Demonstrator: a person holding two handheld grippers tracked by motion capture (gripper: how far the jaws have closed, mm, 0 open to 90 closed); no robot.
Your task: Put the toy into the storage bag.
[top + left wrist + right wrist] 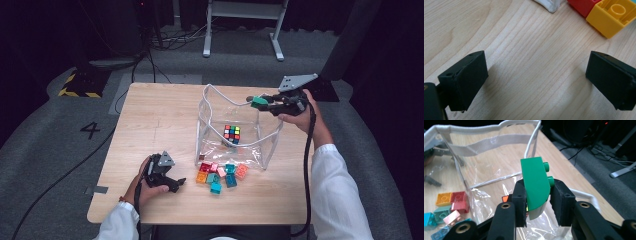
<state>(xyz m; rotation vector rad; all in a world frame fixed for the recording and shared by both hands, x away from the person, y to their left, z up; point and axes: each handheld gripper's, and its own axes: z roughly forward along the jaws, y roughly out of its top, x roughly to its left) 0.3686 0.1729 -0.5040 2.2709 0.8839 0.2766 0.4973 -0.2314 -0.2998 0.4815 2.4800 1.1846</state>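
Observation:
My right gripper [265, 103] is shut on a green curved brick [535, 181], held above the right rim of a clear plastic bag [210, 107] with white edging. The green brick [259, 102] hangs over the bag's opening. Inside the bag lies a colourful puzzle cube [231, 134]. My left gripper [178, 184] rests low on the table at the front left, open, with bare wood between its fingers [465, 80]. A yellow brick [614, 16] and a red brick [582, 5] lie just beyond its jaws.
A pile of several loose bricks [220, 175] in red, orange, pink and teal lies in front of the bag. The wooden table [150, 120] has free room on its left half. A white table frame [240, 25] stands on the grey floor beyond.

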